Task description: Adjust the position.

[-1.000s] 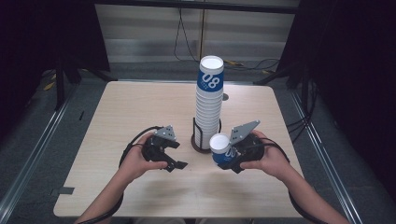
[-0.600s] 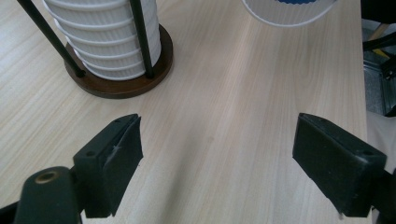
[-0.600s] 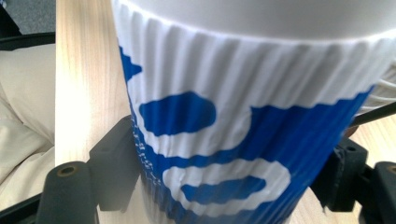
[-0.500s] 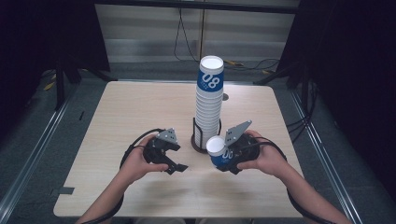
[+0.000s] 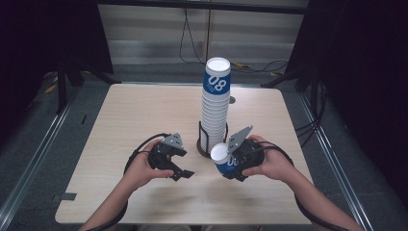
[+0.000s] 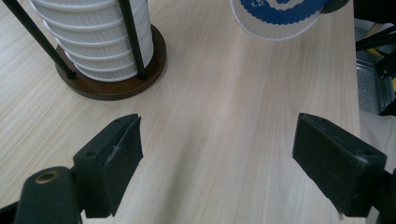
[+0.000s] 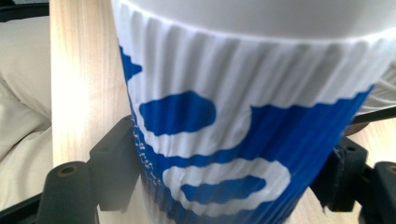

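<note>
right gripper view, nearest, has the right gripper (image 5: 230,166) with its jaws pressed on both sides of a ribbed blue-and-white paper cup (image 7: 243,140), held tilted just above the worktop (image 5: 144,110) beside the stack; it looks light and easily crushed, so a gentle hold on the ribbed sleeve below the rim seems wisest. left gripper (image 5: 179,169) hovers close by with jaws wide and nothing between them, and beyond stands the tall stack of cups (image 5: 215,106) in its wire holder (image 5: 202,139), the top one printed "08".
</note>
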`<state>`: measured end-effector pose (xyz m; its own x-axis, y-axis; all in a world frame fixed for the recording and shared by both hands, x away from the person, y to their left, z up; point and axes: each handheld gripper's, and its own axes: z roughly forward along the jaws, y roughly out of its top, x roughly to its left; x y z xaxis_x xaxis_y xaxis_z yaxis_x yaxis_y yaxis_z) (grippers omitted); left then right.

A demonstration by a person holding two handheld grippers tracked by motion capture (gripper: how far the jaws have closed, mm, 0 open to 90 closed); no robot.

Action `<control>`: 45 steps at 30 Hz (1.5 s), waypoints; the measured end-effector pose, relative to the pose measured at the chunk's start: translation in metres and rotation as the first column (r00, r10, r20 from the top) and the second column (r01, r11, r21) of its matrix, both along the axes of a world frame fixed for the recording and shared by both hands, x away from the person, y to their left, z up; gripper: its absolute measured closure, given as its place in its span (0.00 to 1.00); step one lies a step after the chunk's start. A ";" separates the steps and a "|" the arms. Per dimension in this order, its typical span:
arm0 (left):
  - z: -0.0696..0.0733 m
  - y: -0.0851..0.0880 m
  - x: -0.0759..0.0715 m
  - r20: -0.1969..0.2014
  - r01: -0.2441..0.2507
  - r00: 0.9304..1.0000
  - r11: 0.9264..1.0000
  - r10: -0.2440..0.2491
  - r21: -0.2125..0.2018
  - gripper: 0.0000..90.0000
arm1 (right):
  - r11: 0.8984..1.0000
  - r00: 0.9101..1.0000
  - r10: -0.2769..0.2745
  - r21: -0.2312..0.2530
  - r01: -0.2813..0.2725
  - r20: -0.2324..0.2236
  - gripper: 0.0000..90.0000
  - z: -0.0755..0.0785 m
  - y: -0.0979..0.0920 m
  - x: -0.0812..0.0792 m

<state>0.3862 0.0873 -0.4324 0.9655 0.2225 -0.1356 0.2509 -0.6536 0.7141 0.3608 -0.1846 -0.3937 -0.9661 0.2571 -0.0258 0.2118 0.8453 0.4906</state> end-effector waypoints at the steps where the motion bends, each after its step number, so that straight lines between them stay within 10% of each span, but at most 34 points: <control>1: 0.000 0.000 0.000 -0.002 0.004 1.000 1.000 -0.004 0.002 0.18 | 1.000 1.000 0.006 -0.003 -0.006 -0.001 0.24 0.000 0.000 0.000; 45: 0.005 -0.012 -0.002 -0.013 0.026 1.000 0.999 -0.027 -0.047 0.17 | 0.982 0.996 0.081 -0.167 -0.085 -0.034 0.25 0.000 0.022 0.002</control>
